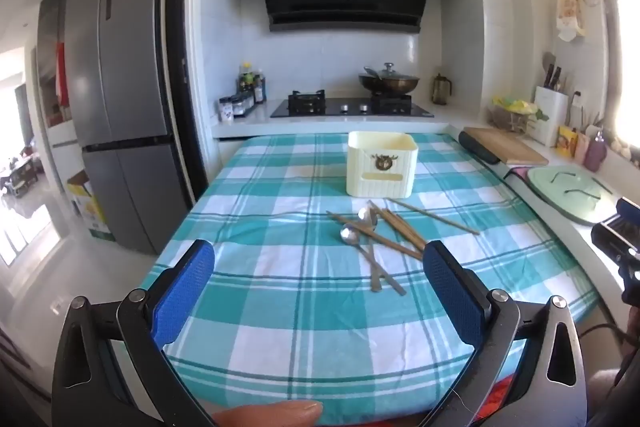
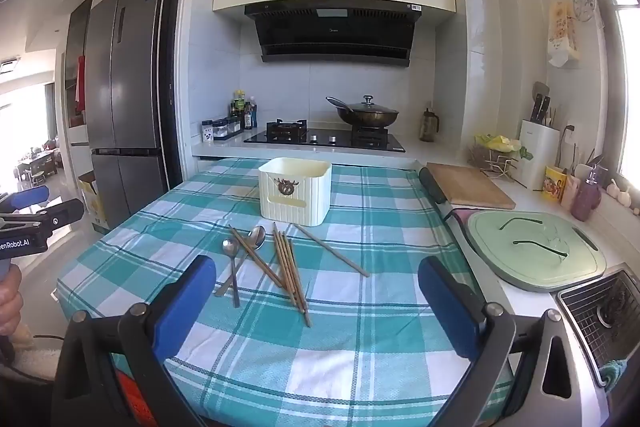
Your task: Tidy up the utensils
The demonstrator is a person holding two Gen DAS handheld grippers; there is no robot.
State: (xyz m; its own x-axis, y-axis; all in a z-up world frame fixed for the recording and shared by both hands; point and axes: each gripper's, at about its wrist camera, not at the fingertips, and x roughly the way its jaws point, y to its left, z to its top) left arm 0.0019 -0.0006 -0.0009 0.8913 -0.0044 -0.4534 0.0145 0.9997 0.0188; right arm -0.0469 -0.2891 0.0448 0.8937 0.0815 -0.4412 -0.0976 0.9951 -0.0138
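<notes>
Utensils, loose lot, lying mid-table: two polished metal spoons [image 2: 245,251] with oval bowls and slim flat handles, crossed over one another; several brown wooden chopsticks [image 2: 289,269], thin straight rods, one bundle lying near-parallel, one pair laid across the spoons, and a single stick [image 2: 331,250] angled apart to the right. Just behind them stands a cream plastic holder [image 2: 295,191], a rounded-corner box with ribbed walls, an open top, a small bronze-coloured emblem and a slot on its front face. All rest on a table under a teal-and-white plaid cloth [image 2: 360,327], soft woven fabric, slightly creased. Left gripper [image 1: 318,267]: black frame, blue textured pads, fingers spread wide, holding nothing, hovering at the near table edge. Right gripper [image 2: 316,281]: same build, likewise spread and holding nothing. Surroundings: white-tiled kitchen, black gas hob [image 2: 324,139] bearing a dark lidded wok [image 2: 368,115], a black range hood [image 2: 332,31], a steel-grey refrigerator [image 2: 124,99], a wooden cutting board [image 2: 470,189], and a pale green lid [image 2: 540,251] beside a steel sink [image 2: 600,311].
</notes>
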